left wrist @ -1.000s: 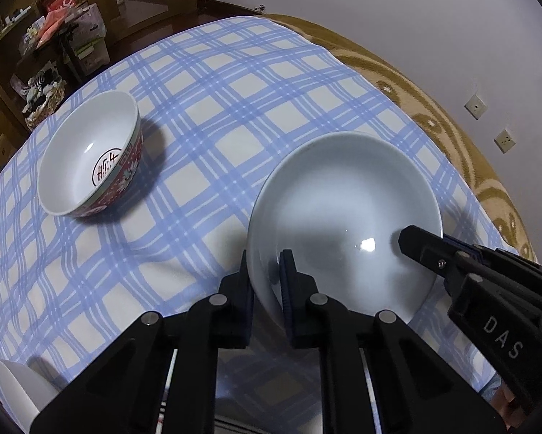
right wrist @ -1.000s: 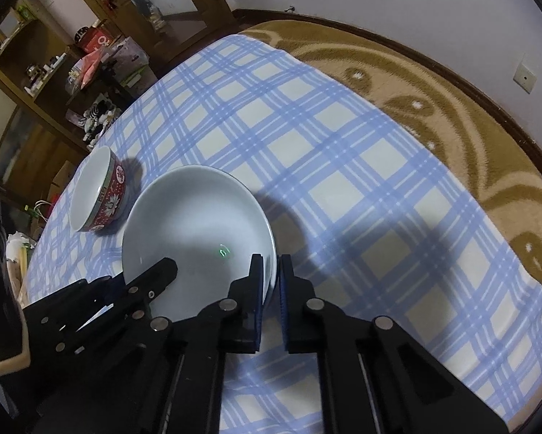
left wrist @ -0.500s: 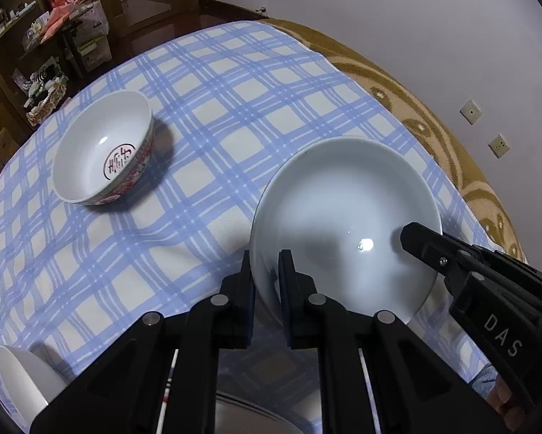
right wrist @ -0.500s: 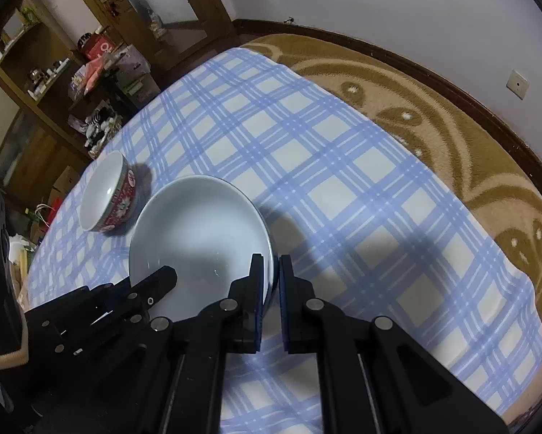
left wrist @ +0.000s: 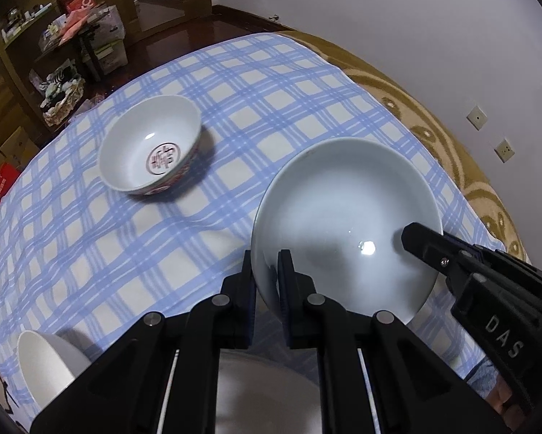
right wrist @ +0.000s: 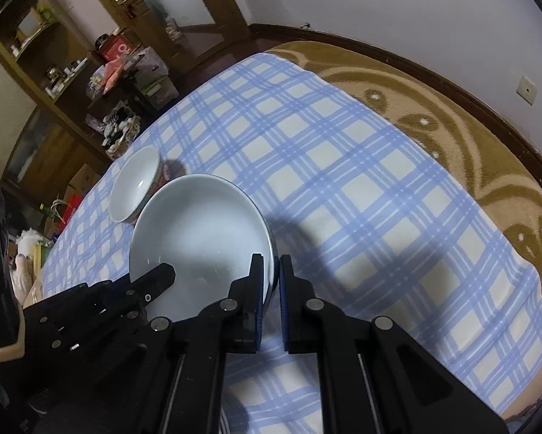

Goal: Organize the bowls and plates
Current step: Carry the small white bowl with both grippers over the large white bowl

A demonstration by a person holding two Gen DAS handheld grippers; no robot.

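A white deep plate (left wrist: 343, 209) is held above the blue checked tablecloth (left wrist: 90, 246). My left gripper (left wrist: 265, 267) is shut on its near-left rim. My right gripper (right wrist: 270, 271) is shut on the opposite rim of the plate (right wrist: 198, 231) and shows in the left wrist view (left wrist: 415, 238) at the right. A red-patterned bowl (left wrist: 151, 148) with a red mark inside stands upright on the cloth to the left, also in the right wrist view (right wrist: 135, 184). Another white dish (left wrist: 267, 394) lies under my left gripper, mostly hidden.
A white bowl (left wrist: 43, 365) sits at the near-left table edge. The brown patterned cloth (right wrist: 451, 115) borders the table's far and right edge. Wooden shelves (right wrist: 46, 72) and cluttered boxes (left wrist: 101, 43) stand beyond the table at the left.
Both grippers have lifted the plate and carried it back toward me; the patterned bowl now looks farther into the frame. Both grips are unchanged.
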